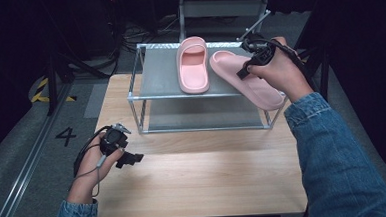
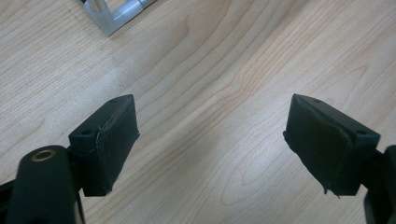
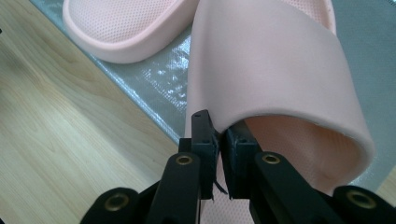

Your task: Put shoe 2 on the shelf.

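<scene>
The right gripper (image 3: 218, 151) pinches the strap edge of one pink slide (image 1: 252, 80), which lies skewed on the rack (image 1: 165, 77) top with its end past the front rail, beside the other slide (image 1: 193, 64). It looks light and soft foam (the strap should flex, not slip). The left gripper (image 2: 210, 140) hovers wide open over bare table (image 1: 199, 178), with ample free room.
</scene>
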